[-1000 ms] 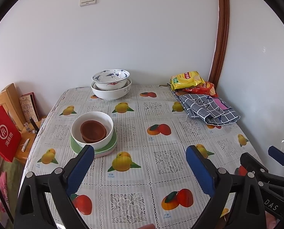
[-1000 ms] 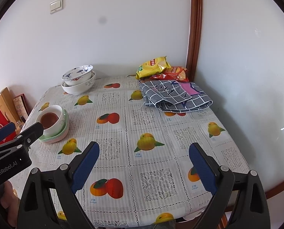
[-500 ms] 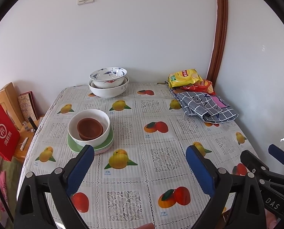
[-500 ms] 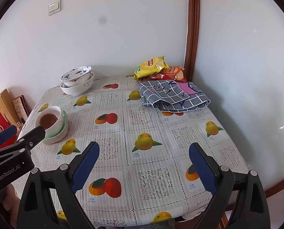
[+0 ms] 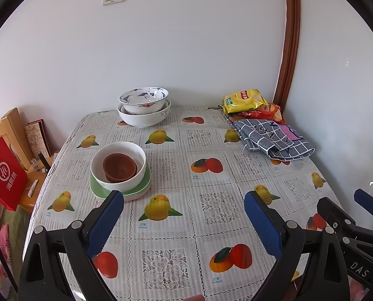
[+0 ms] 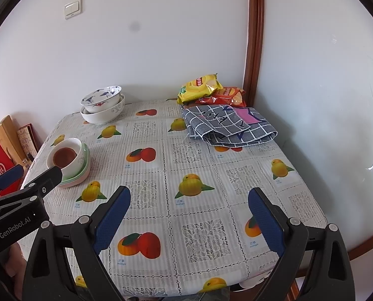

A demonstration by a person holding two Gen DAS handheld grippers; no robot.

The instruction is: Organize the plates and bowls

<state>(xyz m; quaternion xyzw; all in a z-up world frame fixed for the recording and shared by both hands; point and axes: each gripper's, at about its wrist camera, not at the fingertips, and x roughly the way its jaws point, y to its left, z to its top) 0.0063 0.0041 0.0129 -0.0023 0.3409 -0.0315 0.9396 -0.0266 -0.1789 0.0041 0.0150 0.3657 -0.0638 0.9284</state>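
A fruit-print tablecloth (image 5: 211, 175) covers the table in a white-walled corner. Left gripper (image 5: 184, 210) and right gripper (image 6: 189, 208) both hover spread wide, holding nothing. A brown bowl (image 5: 120, 166) nests in a white bowl (image 5: 106, 183) atop stacked plates (image 5: 146, 184), left side; two patterned bowls (image 5: 143, 110) sit by the wall. The plate count is hard to make out.

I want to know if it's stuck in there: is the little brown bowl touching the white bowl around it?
Touching. The left wrist view shows the brown bowl sitting inside the white bowl.
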